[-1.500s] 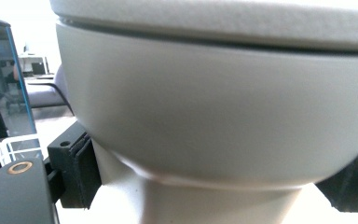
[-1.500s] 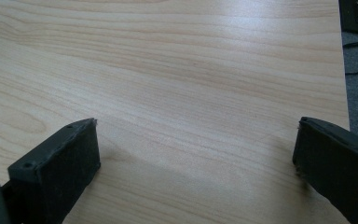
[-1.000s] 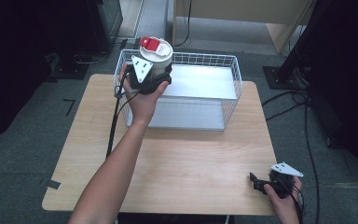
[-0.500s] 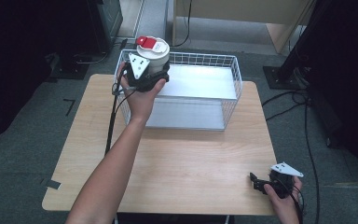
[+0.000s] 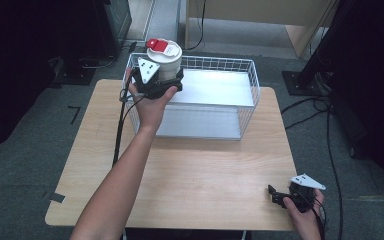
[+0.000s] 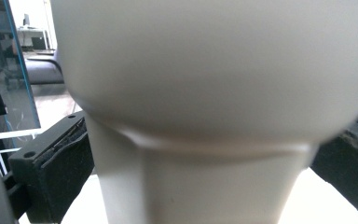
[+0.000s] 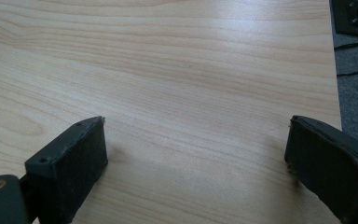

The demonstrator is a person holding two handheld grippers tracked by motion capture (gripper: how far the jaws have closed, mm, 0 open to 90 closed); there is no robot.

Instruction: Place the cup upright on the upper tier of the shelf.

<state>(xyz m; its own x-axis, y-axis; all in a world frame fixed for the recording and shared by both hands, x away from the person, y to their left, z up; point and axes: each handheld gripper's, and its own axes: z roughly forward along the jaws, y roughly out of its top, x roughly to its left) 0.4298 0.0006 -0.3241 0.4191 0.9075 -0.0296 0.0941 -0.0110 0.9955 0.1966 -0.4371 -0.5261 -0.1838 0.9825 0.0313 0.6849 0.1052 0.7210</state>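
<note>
Holding: the left gripper [image 5: 166, 86] has a cream cup [image 5: 167, 60] clamped between its jaws at the near-left corner of the white wire basket [image 5: 245, 107].
Cup look: a pale beige, smooth-walled cup, wide in the upper body and stepping in to a narrower base; in the high view a cream lid with a red tab [image 5: 157, 44] sits on top.
Cup place: upright, raised at the height of the basket's rim, over its left end; whether its base rests on the basket floor cannot be told.
Left grip: in the left gripper view the cup [image 6: 205, 116] stands between the two black padded jaws, which press against its narrow lower part on both sides.
Left hand: the person's left hand [image 5: 150, 102] wraps the gripper from below, forearm stretched across the wooden table [image 5: 195, 170].
Right claw: the right gripper [image 5: 285, 196] rests low at the table's near-right corner, jaws spread wide with nothing between them; in the right gripper view bare wood [image 7: 191, 93] lies between them.
Basket: it stands on the far half of the table.
</note>
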